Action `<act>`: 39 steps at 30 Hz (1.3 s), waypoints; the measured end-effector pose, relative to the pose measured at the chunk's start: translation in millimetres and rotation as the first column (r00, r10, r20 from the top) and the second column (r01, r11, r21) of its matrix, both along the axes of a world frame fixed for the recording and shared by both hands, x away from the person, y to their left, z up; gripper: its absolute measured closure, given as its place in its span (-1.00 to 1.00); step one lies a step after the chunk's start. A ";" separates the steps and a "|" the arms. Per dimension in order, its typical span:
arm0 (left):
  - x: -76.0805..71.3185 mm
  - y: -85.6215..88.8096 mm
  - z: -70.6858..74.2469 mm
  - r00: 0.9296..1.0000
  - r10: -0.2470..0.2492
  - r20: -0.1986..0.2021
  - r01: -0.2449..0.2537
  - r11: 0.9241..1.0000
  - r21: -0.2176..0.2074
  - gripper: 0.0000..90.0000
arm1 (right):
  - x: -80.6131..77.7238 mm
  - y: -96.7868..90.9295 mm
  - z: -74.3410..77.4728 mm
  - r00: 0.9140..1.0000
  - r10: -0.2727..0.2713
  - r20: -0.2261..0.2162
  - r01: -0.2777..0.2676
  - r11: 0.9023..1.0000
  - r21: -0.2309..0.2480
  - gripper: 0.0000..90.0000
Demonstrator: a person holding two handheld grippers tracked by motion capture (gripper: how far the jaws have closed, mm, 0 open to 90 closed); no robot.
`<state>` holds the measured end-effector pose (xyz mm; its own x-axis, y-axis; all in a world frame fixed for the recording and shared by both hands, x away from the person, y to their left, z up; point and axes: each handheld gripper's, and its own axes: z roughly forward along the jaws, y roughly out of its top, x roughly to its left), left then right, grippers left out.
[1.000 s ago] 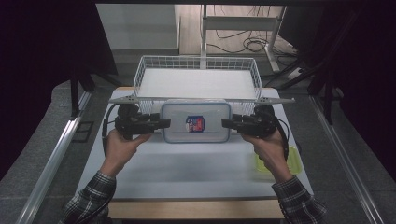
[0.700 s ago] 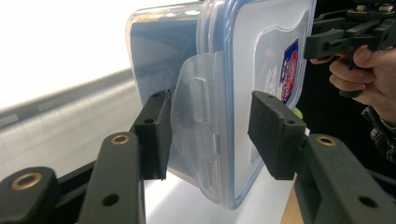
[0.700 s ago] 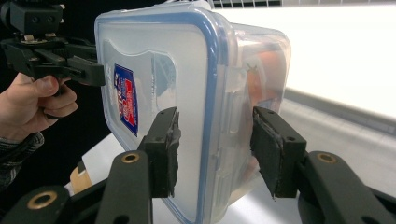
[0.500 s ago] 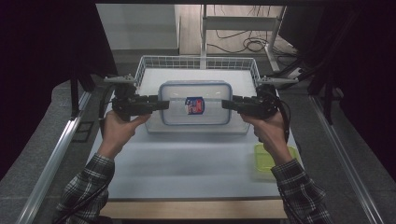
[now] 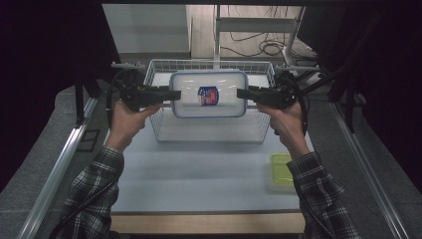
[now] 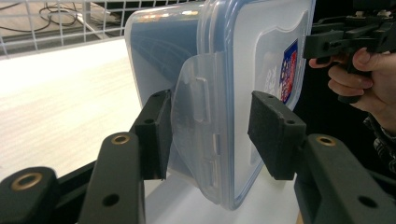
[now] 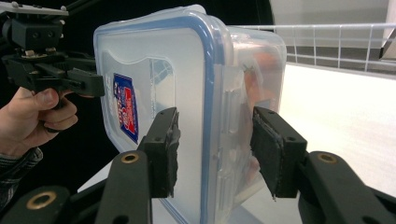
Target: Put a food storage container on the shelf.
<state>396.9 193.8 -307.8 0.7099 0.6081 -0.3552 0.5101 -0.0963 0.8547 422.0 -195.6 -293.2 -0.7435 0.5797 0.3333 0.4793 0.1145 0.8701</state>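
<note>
The white table bears a wire basket at its far side. Above the basket hangs a clear lidded box, lid up and level, its long axis running left to right. The left gripper grasps its left end, the right gripper its right end.

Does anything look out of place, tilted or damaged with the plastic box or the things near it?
Nothing stands out. The lidded plastic box hangs level above the wire basket, held at its two ends by the left gripper and the right gripper. Its lid sits closed and I see no spill. A small green container rests on the table.
</note>
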 end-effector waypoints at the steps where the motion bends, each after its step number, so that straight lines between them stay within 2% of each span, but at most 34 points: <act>1: 2.1 0.5 1.2 1.000 0.002 -0.001 -0.002 1.000 -0.001 0.13 | 2.3 0.6 1.1 1.000 -0.002 0.000 0.002 1.000 0.003 0.16; 9: 21.6 2.9 5.9 1.000 0.009 -0.006 -0.009 1.000 -0.014 0.13 | 20.9 4.1 9.2 1.000 -0.016 -0.004 0.016 1.000 0.015 0.15; 19: 41.0 2.0 -2.4 0.999 0.036 -0.033 -0.038 0.999 -0.039 0.12 | 42.6 4.6 0.0 0.998 -0.037 -0.058 0.038 0.999 0.013 0.13; 21: 45.5 0.8 -5.9 0.998 0.037 -0.053 -0.039 0.999 -0.038 0.12 | 45.4 4.2 -2.2 0.997 -0.042 -0.060 0.043 0.999 0.012 0.12; 22: 46.8 1.1 -6.9 0.998 0.038 -0.044 -0.040 0.998 -0.052 0.11 | 46.9 3.9 -3.4 0.997 -0.046 -0.068 0.046 0.999 0.007 0.12; 24: 48.0 0.5 -7.0 0.998 0.039 -0.049 -0.042 0.998 -0.056 0.11 | 48.4 3.0 -5.2 0.995 -0.054 -0.082 0.056 0.998 0.028 0.12; 29: 50.1 -1.6 -6.8 0.998 0.050 -0.030 -0.051 0.997 -0.052 0.09 | 48.8 2.4 -6.1 0.995 -0.065 -0.071 0.067 0.997 0.026 0.09; 30: 49.7 -2.6 -6.9 0.998 0.057 -0.027 -0.058 0.997 -0.047 0.06 | 47.7 3.9 -5.5 0.995 -0.082 -0.056 0.082 0.997 -0.002 0.08; 31: 49.1 -4.2 -7.0 0.998 0.067 -0.018 -0.067 0.997 -0.033 0.06 | 47.7 3.9 -5.5 0.995 -0.082 -0.056 0.082 0.997 -0.002 0.08; 34: 48.3 -7.6 -7.5 0.996 0.091 0.002 -0.091 0.996 -0.008 0.00 | 46.3 8.1 -6.9 0.994 -0.091 -0.060 0.089 0.995 -0.041 0.11; 35: 48.8 -8.2 -8.0 0.995 0.098 -0.005 -0.098 0.995 -0.007 -0.02 | 45.6 10.1 -7.6 0.993 -0.099 -0.060 0.095 0.994 -0.062 0.11; 36: 49.6 -8.2 -8.5 0.995 0.103 -0.007 -0.103 0.995 -0.009 -0.05 | 45.3 14.3 -10.2 0.992 -0.113 -0.053 0.107 0.989 -0.103 0.08; 39: 51.4 -6.8 -9.7 0.994 0.109 -0.011 -0.109 0.994 -0.010 -0.06 | 46.2 14.9 -12.5 0.991 -0.121 -0.060 0.115 0.989 -0.093 0.09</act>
<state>448.3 186.9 -317.5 0.6362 0.6775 -0.3691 0.5258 -0.0306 0.8501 468.2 -180.7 -305.7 -0.6465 0.6918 0.3216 0.5493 0.1296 0.8255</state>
